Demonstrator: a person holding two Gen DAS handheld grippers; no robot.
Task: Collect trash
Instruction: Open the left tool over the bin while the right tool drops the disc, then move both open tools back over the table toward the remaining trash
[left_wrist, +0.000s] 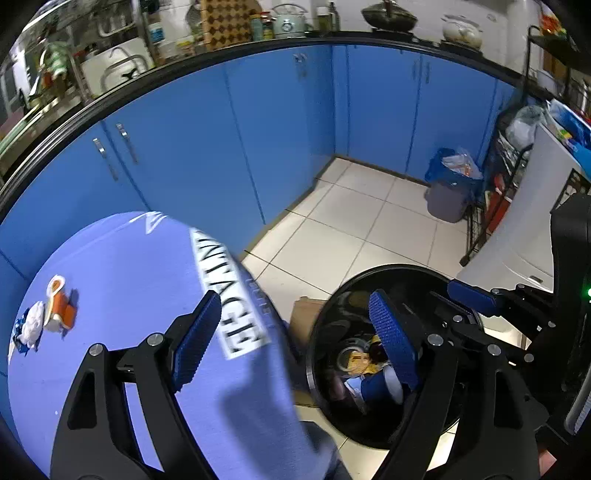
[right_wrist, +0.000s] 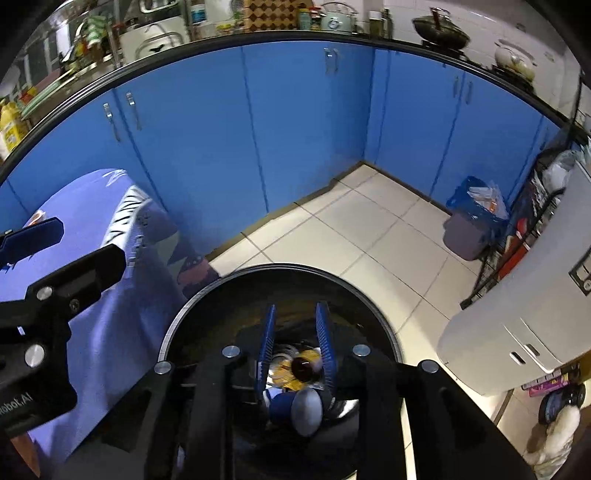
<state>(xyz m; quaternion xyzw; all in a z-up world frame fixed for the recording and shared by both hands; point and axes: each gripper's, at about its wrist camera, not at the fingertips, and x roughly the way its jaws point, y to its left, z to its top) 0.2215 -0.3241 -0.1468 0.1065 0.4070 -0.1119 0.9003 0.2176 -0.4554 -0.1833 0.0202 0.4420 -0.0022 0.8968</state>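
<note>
While over the black bin (right_wrist: 280, 275), right gripper (right_wrist: 297, 341): jaws parted narrowly, nothing pinched between the pads. Blue paper cup (right_wrist: 291, 404) and a small brown bottle (right_wrist: 303, 366) visible below and between the jaws, lying among wrappers at the bin bottom; apparently dropped in, though not certain.

Left gripper (left_wrist: 295, 341): jaws wide, empty, straddling the gap between bench (left_wrist: 122, 258) edge and bin rim. Right finger (left_wrist: 393, 341) hanging over the bin opening, left finger (left_wrist: 195, 339) over the purple cloth.

Remaining trash on bench: orange-and-white wrapper (left_wrist: 59, 306) and crumpled white tissue (left_wrist: 33, 326) with a blue scrap beside it, well apart from the left gripper, near the far left of the cloth.

Step in hand, judged: release into bin, then back for the rest.

To do well:
- Lift right gripper straight up clear of the rim before swinging away; avoid knocking the bin.
- Keep left jaws wide, approach wrapper from above, pads on either side.
- Press lightly; cloth may bunch and get pinched with the wrapper.
- Tissue soft, likely to compress: close fully before lifting.
</note>
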